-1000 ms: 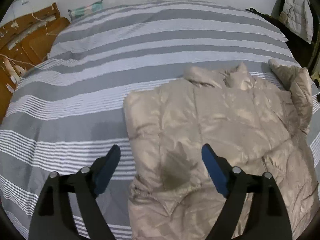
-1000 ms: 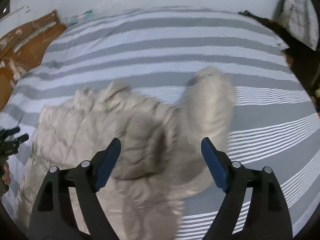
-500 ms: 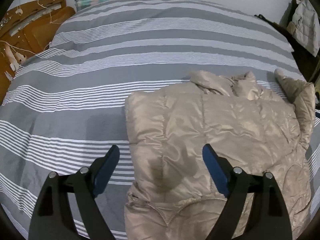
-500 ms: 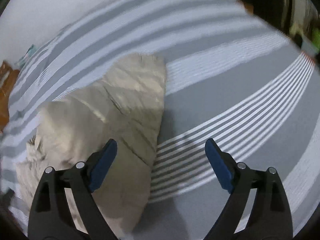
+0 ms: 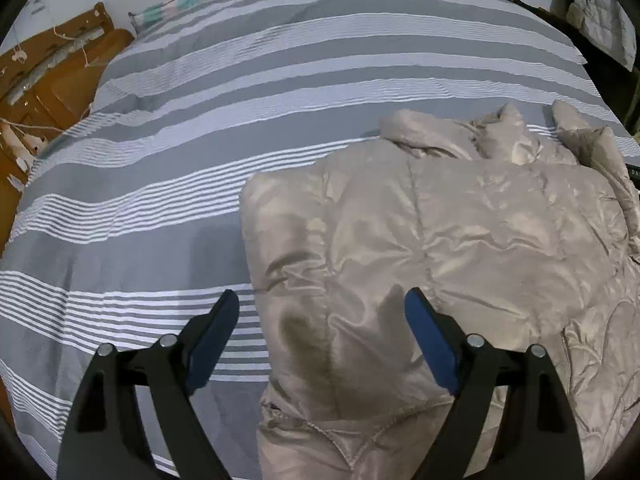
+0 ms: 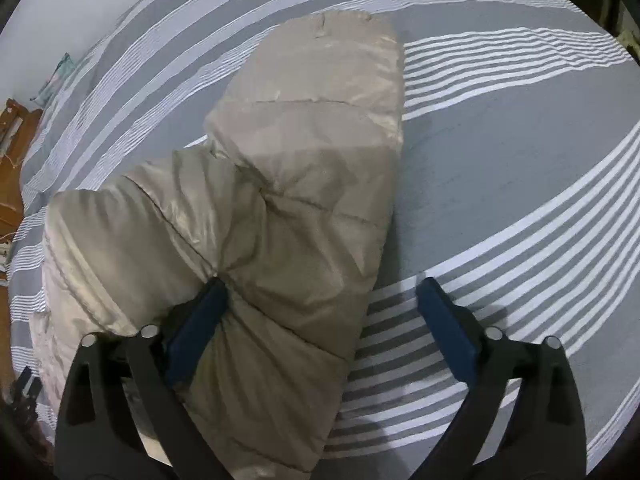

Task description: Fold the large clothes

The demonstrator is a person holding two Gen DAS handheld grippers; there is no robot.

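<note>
Right wrist view: my right gripper (image 6: pixel 320 320) gapes, released, the jacket sleeve (image 6: pixel 304 184) filling the frame's lower centre between its fingers on the bed (image 6: pixel 520 160).

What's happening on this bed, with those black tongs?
A person is folding a beige puffer jacket on a grey striped bed, using a handheld gripper in each hand. The right gripper is open around the jacket's sleeve, not yet clamped. The left gripper hangs open above the jacket's near left edge, gripping nothing.
</note>
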